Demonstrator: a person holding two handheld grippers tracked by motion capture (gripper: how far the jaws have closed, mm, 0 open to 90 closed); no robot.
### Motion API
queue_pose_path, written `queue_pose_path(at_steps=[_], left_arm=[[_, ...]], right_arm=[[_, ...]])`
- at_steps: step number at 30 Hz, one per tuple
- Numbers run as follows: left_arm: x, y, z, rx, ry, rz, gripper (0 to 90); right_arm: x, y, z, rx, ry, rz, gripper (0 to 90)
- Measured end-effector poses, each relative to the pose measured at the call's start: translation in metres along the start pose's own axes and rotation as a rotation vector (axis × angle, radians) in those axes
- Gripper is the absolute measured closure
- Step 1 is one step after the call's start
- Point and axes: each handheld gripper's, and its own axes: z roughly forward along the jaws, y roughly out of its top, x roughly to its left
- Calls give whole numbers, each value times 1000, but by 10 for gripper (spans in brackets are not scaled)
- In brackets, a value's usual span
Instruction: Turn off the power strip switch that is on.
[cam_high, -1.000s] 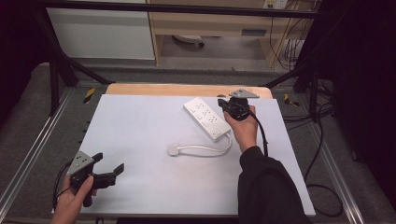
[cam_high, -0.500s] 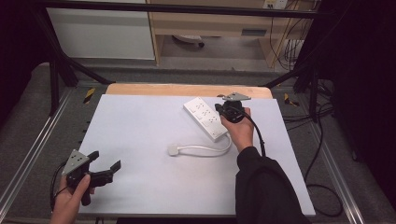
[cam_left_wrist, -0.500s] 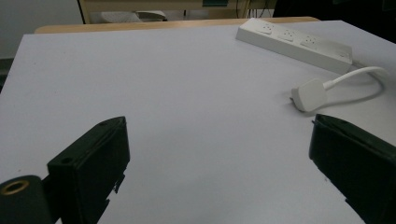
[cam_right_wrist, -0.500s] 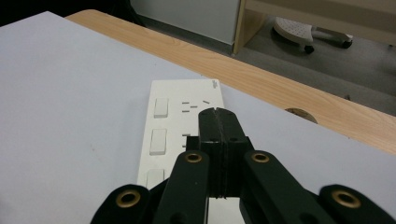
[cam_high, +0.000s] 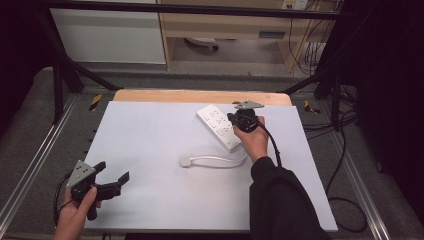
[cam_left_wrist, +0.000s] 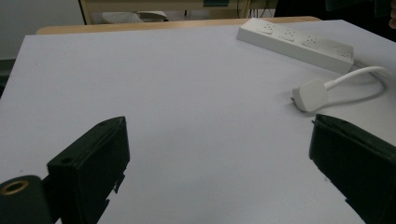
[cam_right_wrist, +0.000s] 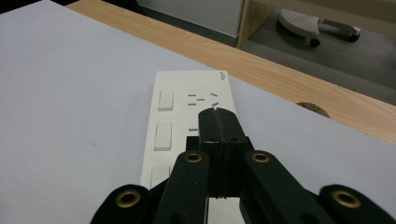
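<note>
Dim workshop corner, one bright white tabletop (cam_high: 150, 150) in the middle

The tabletop has a light wood strip (cam_high: 200, 96) along its far edge and sits inside a black metal frame (cam_high: 60, 65) with silvery rails (cam_high: 30, 170) down both sides. Grey carpet floor (cam_high: 30, 115) all around — black cables (cam_high: 345, 200) snake over it on the right. Behind, there's a white cabinet (cam_high: 110, 35) next to a pale wood shelf unit (cam_high: 225, 25), with a chair base (cam_high: 200, 44) parked underneath. Edges of the room are pretty dark.

From nine to twelve o'clock the tabletop (cam_high: 145, 135) lies open; at one o'clock the power strip (cam_high: 219, 126), its looped cable (cam_high: 225, 160) and plug (cam_high: 186, 160) block passage.
</note>
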Motion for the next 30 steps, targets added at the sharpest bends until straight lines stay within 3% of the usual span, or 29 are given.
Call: queue_pose_path(at_steps=[8,30], left_arm=[[-1,0,1,5,-10,6,50],[-3,0,2,12,-21,11,52]], right_arm=[[4,-3,5,5,28,20,900],[22,-12,21,62,42,-9,900]])
